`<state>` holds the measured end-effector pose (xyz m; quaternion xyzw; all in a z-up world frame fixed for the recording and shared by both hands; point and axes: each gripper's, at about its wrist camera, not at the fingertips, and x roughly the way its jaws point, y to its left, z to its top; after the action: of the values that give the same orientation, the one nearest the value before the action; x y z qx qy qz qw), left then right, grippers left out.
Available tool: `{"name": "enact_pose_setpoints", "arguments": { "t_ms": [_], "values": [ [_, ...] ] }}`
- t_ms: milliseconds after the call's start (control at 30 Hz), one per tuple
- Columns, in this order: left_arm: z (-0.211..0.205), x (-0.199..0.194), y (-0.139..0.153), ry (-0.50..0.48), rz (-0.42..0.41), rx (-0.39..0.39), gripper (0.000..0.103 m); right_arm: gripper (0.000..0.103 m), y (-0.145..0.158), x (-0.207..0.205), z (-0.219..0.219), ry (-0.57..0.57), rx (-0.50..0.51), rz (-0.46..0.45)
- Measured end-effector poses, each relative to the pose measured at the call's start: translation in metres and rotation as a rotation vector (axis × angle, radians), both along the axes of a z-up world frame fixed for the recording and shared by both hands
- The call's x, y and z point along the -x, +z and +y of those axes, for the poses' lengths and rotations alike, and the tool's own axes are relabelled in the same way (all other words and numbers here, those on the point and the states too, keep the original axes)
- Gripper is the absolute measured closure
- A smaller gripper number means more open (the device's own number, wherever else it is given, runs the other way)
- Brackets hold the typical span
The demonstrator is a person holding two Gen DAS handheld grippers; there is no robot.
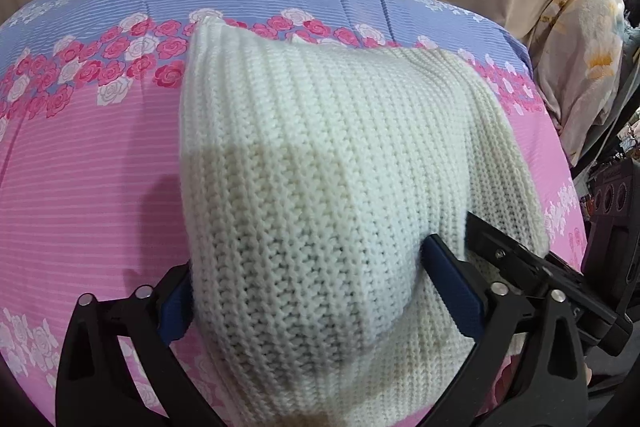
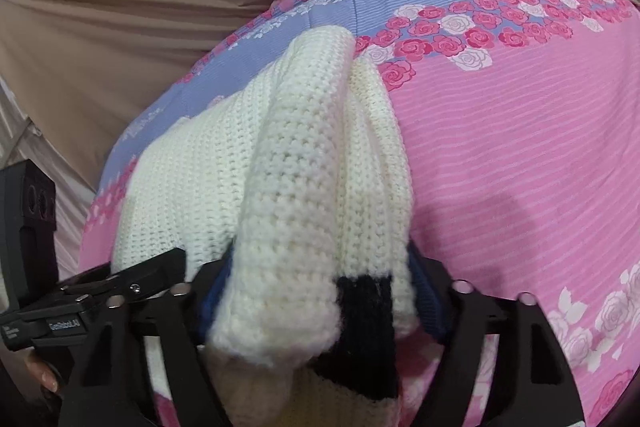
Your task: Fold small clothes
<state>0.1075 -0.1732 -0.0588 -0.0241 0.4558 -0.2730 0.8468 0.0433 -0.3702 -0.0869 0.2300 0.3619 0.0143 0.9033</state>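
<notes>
Your left gripper (image 1: 308, 291) and right gripper (image 2: 320, 291) each clench the knit (image 1: 332, 155). The other gripper's label is unreadable. A floral sheet (image 1: 80, 167) lies beneath.

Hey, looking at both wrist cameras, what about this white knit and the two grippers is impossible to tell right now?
- Left wrist view: the white knit garment fills the middle; its near end is cut off by the bottom edge, so its type is unclear.
- Right wrist view: bunched folds hide its shape; the black patch is partly covered.
- Both views: knit covers the tips of the left gripper and right gripper.
- The bedspread beneath is hidden.
</notes>
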Motion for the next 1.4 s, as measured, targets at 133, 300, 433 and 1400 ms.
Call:
{"name": "enact_pose_setpoints", "arguments": {
  "t_ms": [133, 300, 433, 1400],
  "values": [
    [0.004, 0.013, 0.016, -0.047, -0.042, -0.013, 0.047, 0.061, 0.013, 0.014, 0.005, -0.021, -0.010, -0.021],
    [0.031, 0.038, 0.035, -0.134, 0.007, 0.068, 0.057, 0.063, 0.033, 0.049, 0.016, -0.004, -0.040, -0.036],
    [0.045, 0.045, 0.011, -0.160, 0.094, 0.061, 0.048, 0.056, 0.019, 0.074, 0.027, 0.001, -0.051, 0.016],
    [0.153, 0.056, 0.191, -0.223, -0.441, 0.262, 0.039, 0.058, 0.196, 0.084, 0.147, 0.100, 0.187, -0.507]
  ]
}}
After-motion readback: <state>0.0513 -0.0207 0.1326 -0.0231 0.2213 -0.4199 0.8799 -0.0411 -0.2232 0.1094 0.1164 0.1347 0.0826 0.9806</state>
